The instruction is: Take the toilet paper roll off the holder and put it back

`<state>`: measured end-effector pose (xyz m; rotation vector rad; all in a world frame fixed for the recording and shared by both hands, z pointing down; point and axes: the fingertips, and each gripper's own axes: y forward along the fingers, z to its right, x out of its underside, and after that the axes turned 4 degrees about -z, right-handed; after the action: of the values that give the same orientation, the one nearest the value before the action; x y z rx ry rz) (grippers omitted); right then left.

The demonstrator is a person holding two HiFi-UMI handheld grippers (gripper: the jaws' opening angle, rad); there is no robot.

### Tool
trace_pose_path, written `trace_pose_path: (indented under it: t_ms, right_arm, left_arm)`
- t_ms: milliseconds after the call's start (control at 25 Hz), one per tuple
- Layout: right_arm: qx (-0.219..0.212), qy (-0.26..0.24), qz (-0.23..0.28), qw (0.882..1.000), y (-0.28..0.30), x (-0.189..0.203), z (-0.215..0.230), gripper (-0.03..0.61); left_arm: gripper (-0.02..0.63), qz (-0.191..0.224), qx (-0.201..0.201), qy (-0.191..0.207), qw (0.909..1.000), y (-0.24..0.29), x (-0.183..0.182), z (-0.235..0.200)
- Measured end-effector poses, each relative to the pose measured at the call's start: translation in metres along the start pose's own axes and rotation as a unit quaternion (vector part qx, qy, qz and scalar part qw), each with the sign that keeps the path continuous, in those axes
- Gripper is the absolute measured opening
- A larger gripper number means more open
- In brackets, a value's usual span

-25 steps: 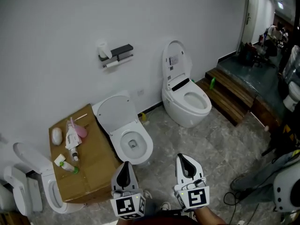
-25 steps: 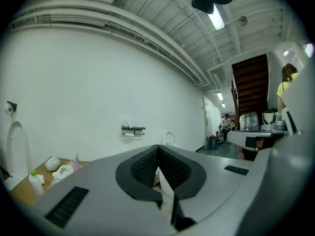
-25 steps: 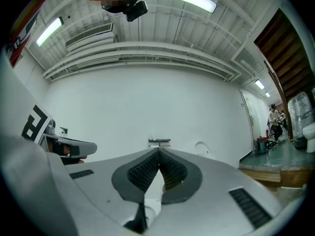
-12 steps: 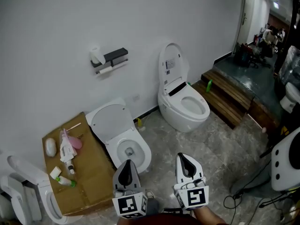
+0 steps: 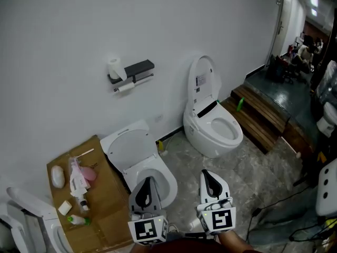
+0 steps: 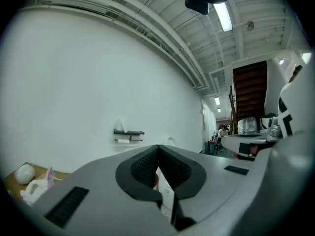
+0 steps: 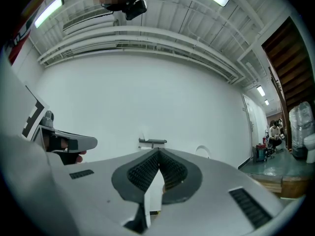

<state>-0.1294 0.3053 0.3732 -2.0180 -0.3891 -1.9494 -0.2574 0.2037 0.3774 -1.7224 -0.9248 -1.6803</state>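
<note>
We have not yet begun. The toilet paper roll [image 5: 125,87] hangs, as far as we can tell from here, on the bar beneath the wall holder [image 5: 138,67] in the upper left of the head view, with a second roll [image 5: 114,67] upright on its shelf. The left claw [image 5: 148,182] and right claw [image 5: 207,175], low in the frame, are both closed on nothing and well apart from the holder, so the approach, the taking off and the putting back are all left to do.

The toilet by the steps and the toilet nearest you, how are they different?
The toilet by the steps has an upright lid; the nearest toilet's lid is rounder and leans back. The steps toilet has a dark strip behind its seat; the nearest toilet shows none. Both are white, lids open.
</note>
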Motion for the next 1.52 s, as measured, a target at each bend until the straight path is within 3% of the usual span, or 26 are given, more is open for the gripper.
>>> trace_pose_path:
  t_ms: [320,680,1080,1240,1520]
  right_arm:
    - [-0.004,-0.011,-0.023,1.0,0.051,0.01,-0.011,0.015]
    - [-0.017,0.002,-0.026,1.0,0.105,0.029,0.014,0.015]
    - [-0.008,0.012,-0.016,1.0,0.19,0.031,0.135,0.015]
    - [-0.004,0.007,-0.039,0.999,0.217,0.04,0.191,0.015]
    - [-0.002,0.019,-0.041,0.999,0.265,0.047,0.267,0.015]
  left_arm:
    - [0.015,0.0,0.0,-0.003,1.0,0.042,0.0,-0.031]
    - [0.015,-0.011,-0.004,0.003,0.9999,0.103,0.012,-0.02]
    - [0.015,-0.011,-0.001,-0.011,0.9999,0.234,0.007,0.046]
    - [0.015,-0.011,0.003,-0.015,0.9998,0.289,-0.001,0.078]
    - [0.015,-0.014,-0.007,0.008,0.9998,0.364,-0.005,0.114]
